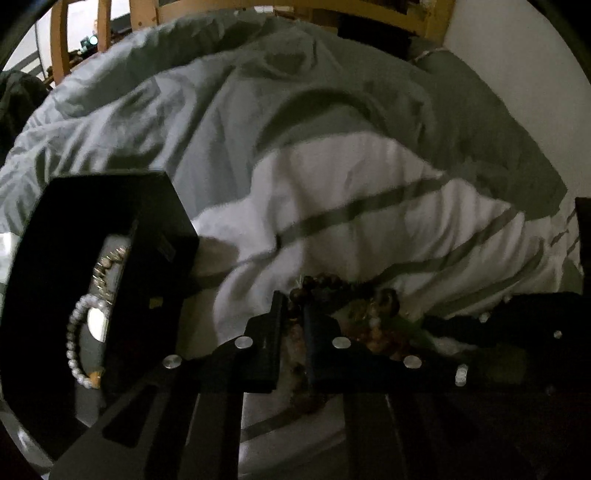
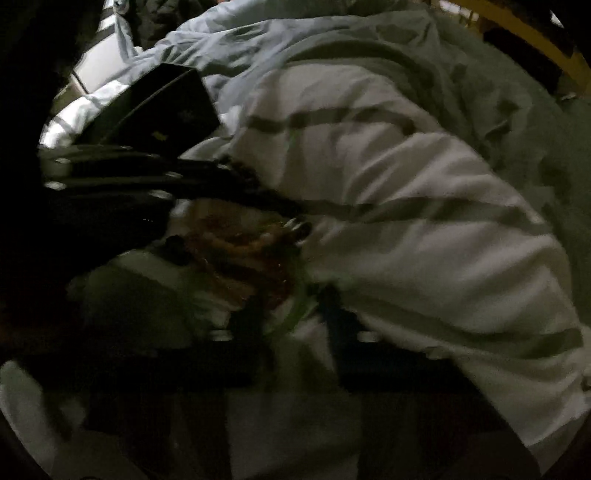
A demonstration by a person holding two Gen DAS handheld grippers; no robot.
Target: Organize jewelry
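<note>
A pile of bead bracelets [image 1: 354, 306] in brown, amber and dark tones lies on the striped duvet. My left gripper [image 1: 293, 325] has its jaws close together on a strand of brown beads [image 1: 295, 347] from the pile. A black jewelry box [image 1: 85, 280] stands open at the left; inside it are a white bead bracelet [image 1: 75, 343] and a gold chain [image 1: 107, 266]. In the right wrist view the pile [image 2: 240, 243] lies just ahead of my right gripper [image 2: 295, 314], whose jaws stand apart around a thin green bangle [image 2: 295, 310]. The box [image 2: 162, 110] is at upper left there.
The rumpled white and grey striped duvet [image 1: 351, 206] covers the bed. A wooden chair frame [image 1: 424, 18] stands behind it, with a white wall [image 1: 517, 74] at the right. The left gripper's arm [image 2: 147, 177] crosses the right wrist view.
</note>
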